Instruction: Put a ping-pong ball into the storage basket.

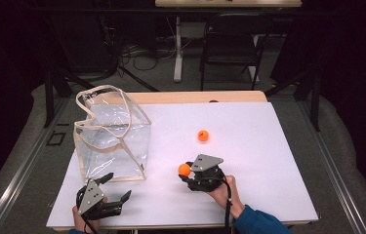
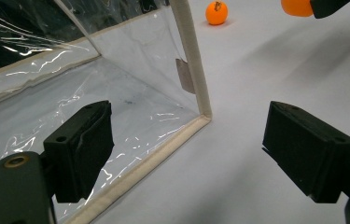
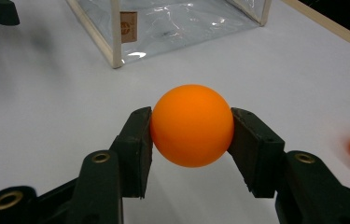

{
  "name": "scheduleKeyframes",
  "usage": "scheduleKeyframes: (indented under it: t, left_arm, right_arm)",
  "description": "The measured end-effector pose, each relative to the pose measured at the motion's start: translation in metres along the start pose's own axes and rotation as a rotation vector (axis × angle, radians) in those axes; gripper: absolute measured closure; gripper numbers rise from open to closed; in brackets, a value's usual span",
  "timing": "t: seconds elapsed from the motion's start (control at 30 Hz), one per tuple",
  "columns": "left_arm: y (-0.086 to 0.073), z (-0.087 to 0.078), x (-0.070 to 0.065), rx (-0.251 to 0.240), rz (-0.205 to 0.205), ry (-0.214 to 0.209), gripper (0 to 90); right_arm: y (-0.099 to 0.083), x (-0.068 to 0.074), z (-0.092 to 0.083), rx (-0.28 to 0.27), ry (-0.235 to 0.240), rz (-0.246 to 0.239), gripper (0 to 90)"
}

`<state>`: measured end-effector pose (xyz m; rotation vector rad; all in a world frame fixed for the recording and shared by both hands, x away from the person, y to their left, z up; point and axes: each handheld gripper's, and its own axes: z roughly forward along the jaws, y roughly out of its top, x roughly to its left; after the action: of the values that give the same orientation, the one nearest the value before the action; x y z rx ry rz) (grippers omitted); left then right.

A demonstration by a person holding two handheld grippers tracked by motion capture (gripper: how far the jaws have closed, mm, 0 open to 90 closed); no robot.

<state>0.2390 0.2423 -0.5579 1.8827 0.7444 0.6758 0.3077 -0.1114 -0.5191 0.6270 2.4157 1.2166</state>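
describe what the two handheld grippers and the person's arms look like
Both the left gripper and the right gripper are black, with two blocky jaws, brass-coloured pivot rivets and a grey three-cornered plate on top. A black cable trails from each. The jaw pads are matte black rectangles. The right arm wears a blue sleeve.

A white table (image 1: pixel 268 161) carries a clear plastic bag (image 1: pixel 114 141) standing on its left half and one orange ball (image 1: pixel 203 135) resting alone near the middle, well apart from it.
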Motion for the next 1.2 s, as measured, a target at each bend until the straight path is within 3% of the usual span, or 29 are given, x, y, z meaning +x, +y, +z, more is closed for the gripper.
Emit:
scheduleKeyframes:
  t: [1.2]
  left_arm:
    - [0.000, 0.002, -0.001, -0.002, -0.006, -0.006, 16.0]
  right_arm:
    - [0.011, -0.011, -0.007, -0.059, -0.029, 0.015, 50.6]
